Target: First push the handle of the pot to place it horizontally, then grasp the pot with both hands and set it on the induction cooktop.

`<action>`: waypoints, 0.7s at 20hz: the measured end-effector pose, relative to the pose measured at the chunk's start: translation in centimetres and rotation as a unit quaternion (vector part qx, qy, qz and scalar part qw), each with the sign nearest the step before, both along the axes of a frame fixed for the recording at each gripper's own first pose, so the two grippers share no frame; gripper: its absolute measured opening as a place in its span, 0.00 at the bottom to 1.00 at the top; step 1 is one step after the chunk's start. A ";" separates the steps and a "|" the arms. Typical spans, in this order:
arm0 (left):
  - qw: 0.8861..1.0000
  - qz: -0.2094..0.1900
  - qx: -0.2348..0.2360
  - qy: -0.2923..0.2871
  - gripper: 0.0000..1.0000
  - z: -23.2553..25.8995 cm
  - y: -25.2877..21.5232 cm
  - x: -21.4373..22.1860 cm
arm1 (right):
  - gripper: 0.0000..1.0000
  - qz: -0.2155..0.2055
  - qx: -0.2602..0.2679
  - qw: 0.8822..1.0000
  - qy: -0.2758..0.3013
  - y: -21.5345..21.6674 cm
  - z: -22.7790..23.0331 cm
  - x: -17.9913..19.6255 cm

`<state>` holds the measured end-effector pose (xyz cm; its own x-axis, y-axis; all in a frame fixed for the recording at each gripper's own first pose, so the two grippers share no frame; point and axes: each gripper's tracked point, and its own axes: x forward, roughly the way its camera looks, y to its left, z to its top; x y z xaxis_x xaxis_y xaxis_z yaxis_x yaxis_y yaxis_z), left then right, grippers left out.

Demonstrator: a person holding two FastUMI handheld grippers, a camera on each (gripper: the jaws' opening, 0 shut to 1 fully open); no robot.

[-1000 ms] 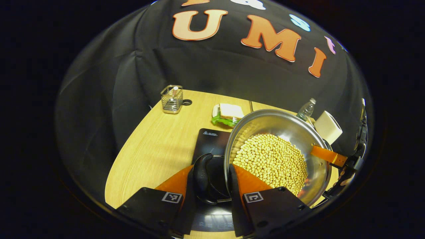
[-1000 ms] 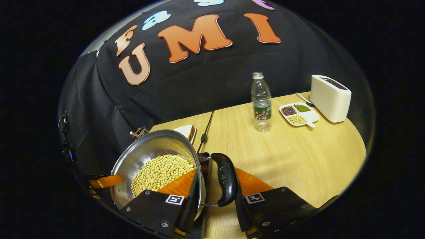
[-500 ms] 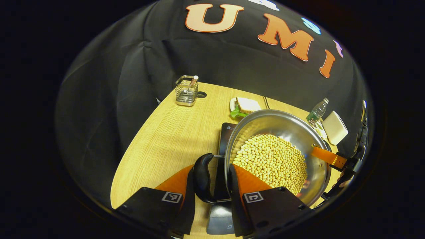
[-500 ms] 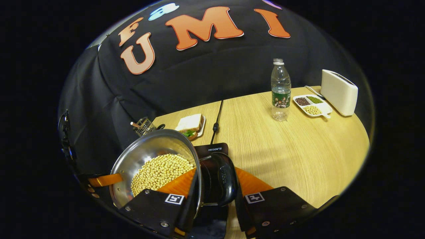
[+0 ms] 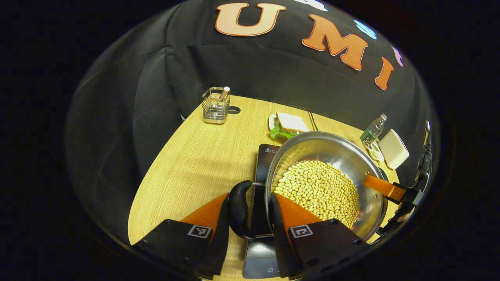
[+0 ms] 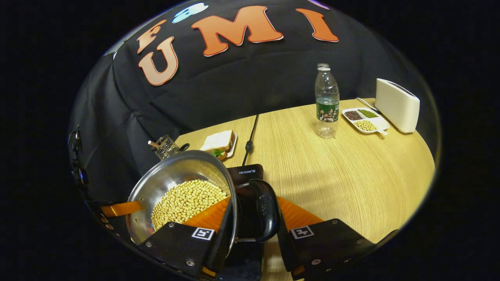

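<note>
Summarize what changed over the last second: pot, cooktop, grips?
The pot of soybeans has been carried over the induction cooktop; more of the black cooktop now shows beneath it in both views. Whether it touches yet is unclear. Unchanged: left gripper and right gripper each stay clamped across a black side handle and the pot rim.

Bare table [image 6: 351, 171] right of pot [image 6: 172, 175]; sandwich [image 6: 218, 141] crowds behind.

Staged kitchen setup in recording booth: black cloth wall [image 6: 242, 89], light wooden table [image 6: 343, 171] with white toaster [image 6: 396, 105], black induction cooktop [image 6: 245, 172], sandwich on plate [image 6: 219, 141].
</note>
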<state>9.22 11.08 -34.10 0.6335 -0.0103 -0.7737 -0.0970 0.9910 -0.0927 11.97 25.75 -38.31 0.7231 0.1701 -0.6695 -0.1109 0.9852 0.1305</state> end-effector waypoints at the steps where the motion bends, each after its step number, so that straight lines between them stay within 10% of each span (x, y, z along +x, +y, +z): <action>1: 1.000 0.002 0.011 -0.010 0.64 0.2 0.1 0.3 | 0.62 0.002 -0.012 1.000 -0.015 -0.3 0.7 0.2; 4: 0.998 0.015 0.043 -0.043 0.97 2.8 0.6 0.7 | 0.77 0.002 -0.036 0.998 -0.054 -1.7 3.7 0.8; 7: 0.992 0.013 0.074 -0.101 0.99 6.9 0.2 1.1 | 0.94 0.002 -0.038 0.994 -0.102 -3.1 8.0 0.9; 14: 0.963 0.013 0.049 -0.264 0.98 21.5 -4.8 0.5 | 0.94 0.009 -0.033 0.977 -0.210 -5.7 18.4 -0.2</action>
